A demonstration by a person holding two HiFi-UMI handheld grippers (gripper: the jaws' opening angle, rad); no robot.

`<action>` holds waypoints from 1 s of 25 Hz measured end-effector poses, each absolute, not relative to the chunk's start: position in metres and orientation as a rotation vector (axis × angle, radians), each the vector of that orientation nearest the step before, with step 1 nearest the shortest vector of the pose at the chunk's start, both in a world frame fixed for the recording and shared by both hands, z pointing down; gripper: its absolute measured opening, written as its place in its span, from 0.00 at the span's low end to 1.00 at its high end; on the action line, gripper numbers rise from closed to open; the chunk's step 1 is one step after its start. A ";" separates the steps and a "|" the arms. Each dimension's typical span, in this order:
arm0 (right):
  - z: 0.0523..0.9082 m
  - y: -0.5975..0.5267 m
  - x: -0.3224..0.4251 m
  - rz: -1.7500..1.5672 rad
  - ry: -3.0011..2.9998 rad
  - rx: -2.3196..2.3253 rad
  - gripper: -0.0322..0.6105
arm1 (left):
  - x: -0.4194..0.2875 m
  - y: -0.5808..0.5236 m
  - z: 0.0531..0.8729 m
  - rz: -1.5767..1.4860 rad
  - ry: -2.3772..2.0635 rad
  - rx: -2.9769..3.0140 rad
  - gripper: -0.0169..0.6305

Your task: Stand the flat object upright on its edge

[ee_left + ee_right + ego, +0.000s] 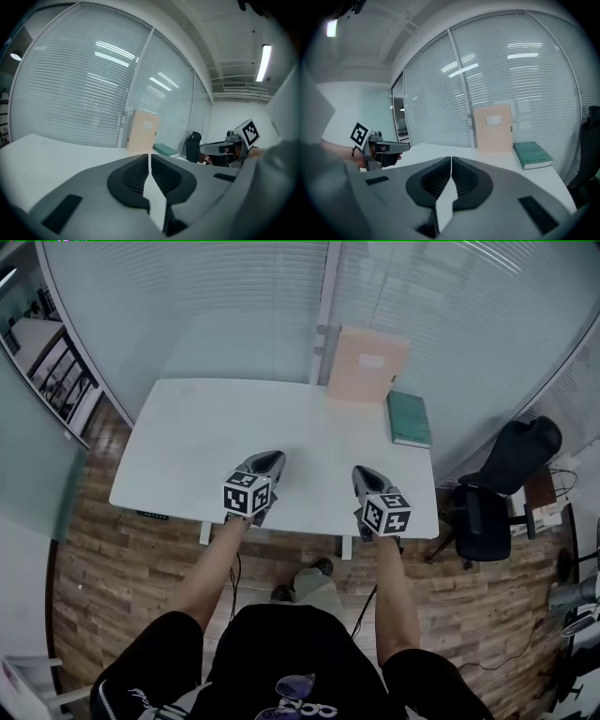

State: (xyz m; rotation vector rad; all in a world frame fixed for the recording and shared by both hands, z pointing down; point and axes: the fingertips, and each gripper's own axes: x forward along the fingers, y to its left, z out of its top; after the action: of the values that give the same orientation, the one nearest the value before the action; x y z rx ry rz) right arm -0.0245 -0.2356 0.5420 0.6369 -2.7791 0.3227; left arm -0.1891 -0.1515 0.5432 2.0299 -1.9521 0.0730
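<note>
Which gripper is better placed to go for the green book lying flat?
Right, probably. The green book lies at the far right of the table, ahead of the right gripper; the left gripper would have to cross over. Both are shut and empty.

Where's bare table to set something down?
Free: left and middle of the table, from its left edge to the upright beige folder. Crowded: far right corner, with folder and flat green book. Left gripper and right gripper at near edge.

White table (234, 418), blinded glass walls (234, 306), wooden floor (122, 559)
</note>
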 end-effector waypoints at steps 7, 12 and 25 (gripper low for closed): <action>0.549 -0.227 -0.011 0.332 -2.768 0.658 0.09 | -0.178 -0.142 0.549 0.060 -1.929 2.037 0.07; 0.553 -0.219 -0.005 0.344 -2.766 0.654 0.09 | -0.172 -0.134 0.551 0.060 -1.916 2.039 0.06; 0.559 -0.205 0.006 0.334 -2.762 0.631 0.09 | -0.161 -0.118 0.554 0.075 -1.917 2.040 0.06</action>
State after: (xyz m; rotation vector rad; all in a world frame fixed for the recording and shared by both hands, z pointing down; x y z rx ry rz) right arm 0.0064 -0.2051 0.5589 0.6315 -2.7622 0.3338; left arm -0.1609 -0.1184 0.5540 2.0403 -1.9166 0.0748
